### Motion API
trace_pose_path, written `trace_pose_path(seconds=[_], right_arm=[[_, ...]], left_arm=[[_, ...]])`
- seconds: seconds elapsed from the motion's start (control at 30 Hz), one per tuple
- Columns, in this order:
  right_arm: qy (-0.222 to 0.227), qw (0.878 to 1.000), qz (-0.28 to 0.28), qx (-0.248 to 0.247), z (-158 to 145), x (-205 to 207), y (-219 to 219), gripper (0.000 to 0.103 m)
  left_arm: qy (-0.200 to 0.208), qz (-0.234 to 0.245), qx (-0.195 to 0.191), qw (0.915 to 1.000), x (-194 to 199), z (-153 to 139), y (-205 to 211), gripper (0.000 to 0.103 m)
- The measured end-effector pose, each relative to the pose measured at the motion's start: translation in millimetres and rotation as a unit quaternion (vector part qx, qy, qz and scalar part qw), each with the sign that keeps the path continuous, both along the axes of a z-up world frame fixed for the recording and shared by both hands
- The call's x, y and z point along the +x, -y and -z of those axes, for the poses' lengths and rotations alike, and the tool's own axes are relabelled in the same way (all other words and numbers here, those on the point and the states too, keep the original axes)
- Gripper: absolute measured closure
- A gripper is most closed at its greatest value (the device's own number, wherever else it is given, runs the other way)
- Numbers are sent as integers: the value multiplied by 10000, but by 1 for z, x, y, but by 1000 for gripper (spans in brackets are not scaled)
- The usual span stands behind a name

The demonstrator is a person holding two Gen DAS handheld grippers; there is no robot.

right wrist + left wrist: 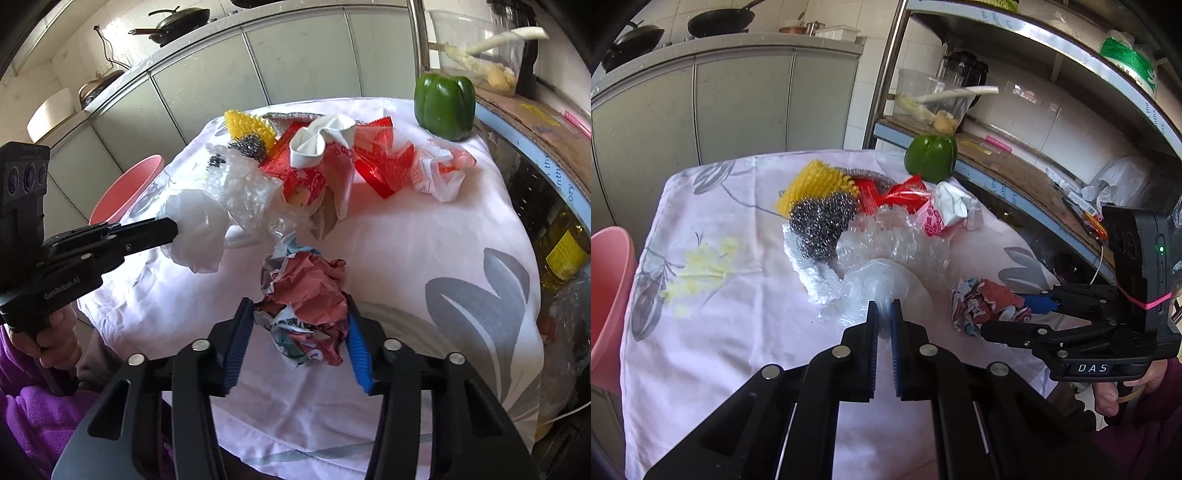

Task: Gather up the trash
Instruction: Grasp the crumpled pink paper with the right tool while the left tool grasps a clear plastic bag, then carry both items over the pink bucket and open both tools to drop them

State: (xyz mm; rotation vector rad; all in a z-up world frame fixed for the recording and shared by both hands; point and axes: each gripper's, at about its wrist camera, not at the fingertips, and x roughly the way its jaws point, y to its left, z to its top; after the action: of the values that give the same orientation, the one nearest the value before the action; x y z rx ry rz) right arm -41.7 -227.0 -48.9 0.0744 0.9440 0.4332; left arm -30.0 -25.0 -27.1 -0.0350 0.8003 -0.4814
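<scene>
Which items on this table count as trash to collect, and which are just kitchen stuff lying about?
Trash:
clear plastic bag, pinched in left gripper
crumpled paper, between the pads of right gripper
bubble wrap
red wrapper
white wad
pink basin, probably the bin

Lying about:
green pepper
steel scourer
yellow scrubber
oil bottle

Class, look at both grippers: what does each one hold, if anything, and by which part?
The left gripper pinches the clear plastic bag by its near edge. The right gripper clasps the crumpled paper wad across its near end, a pad on each side.
</scene>
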Motion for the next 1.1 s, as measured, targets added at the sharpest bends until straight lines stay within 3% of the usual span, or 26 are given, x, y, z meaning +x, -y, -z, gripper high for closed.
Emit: trace_pose_path(seconds=[0.27, 0.73, 0.9, 1.1], right_arm=[[250, 9997, -20, 51, -20, -5, 0, 59], [969, 9945, -232, 328, -74, 0, -21, 59], [1032, 9918, -618, 436, -83, 18, -52, 59], [962, 9861, -1230, 564, -82, 43, -113, 58]], left_arm=[[251, -195, -196, 9993, -9, -16, -22, 97], [628, -959, -519, 9921, -15, -41, -81, 97], [763, -1337, -532, 9866, -18, -46, -104, 97], [843, -2102, -515, 9726, -24, -47, -152, 97]])
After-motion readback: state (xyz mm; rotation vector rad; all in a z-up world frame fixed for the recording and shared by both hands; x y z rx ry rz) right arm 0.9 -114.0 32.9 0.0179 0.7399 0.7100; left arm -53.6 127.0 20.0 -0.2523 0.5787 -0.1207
